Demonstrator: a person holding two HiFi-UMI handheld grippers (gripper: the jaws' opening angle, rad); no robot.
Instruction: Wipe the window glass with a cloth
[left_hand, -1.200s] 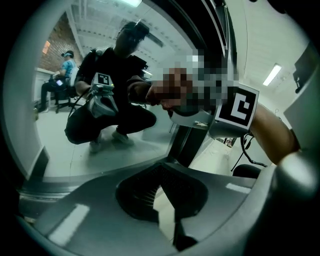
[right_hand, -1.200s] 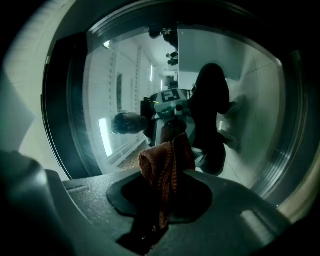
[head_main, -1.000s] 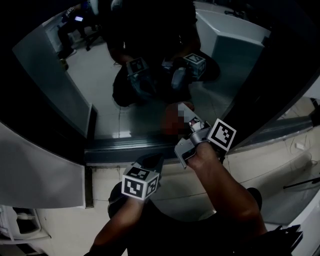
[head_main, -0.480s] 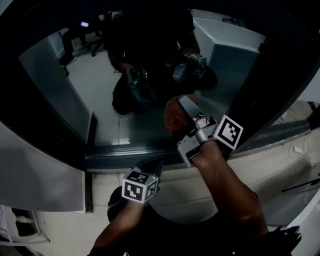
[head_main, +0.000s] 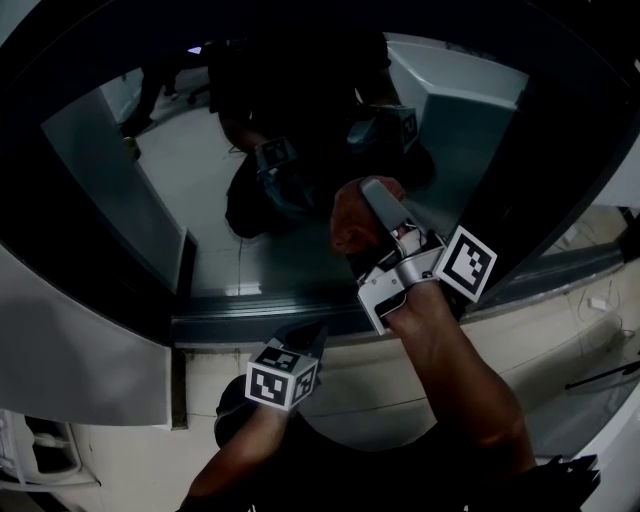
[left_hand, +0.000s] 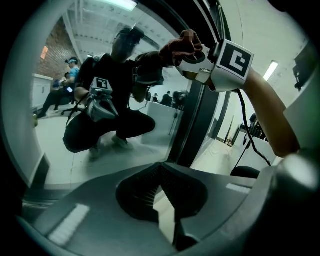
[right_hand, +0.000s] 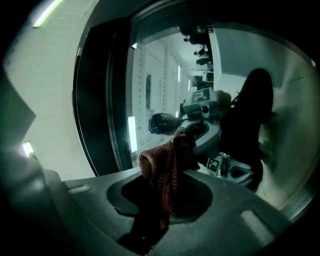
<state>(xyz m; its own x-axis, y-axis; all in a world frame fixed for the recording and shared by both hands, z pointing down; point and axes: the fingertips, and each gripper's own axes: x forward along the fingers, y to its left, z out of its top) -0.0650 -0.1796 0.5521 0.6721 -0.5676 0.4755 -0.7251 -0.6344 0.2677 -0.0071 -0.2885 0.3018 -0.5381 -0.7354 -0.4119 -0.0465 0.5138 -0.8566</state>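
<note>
A reddish-brown cloth (head_main: 348, 215) is pressed against the window glass (head_main: 215, 160), and my right gripper (head_main: 375, 198) is shut on it. In the right gripper view the cloth (right_hand: 162, 167) bulges up from between the jaws of that gripper (right_hand: 167, 186), close to the glass (right_hand: 160, 75). My left gripper (head_main: 305, 335) hangs lower, just below the sill, shut with nothing in it. From the left gripper (left_hand: 161, 172) view, the cloth (left_hand: 181, 44) and right gripper (left_hand: 194, 56) show high up against the pane. The glass mirrors a crouching person and both grippers.
A dark sill (head_main: 260, 305) runs along the bottom of the pane, and a dark upright frame (head_main: 530, 180) stands right of it. A grey panel (head_main: 80, 350) sits at the lower left. Thin cables (head_main: 600, 300) lie on the light floor at right.
My right gripper has slid the cloth upward on the glass. The left gripper has stayed about where it was below the sill.
</note>
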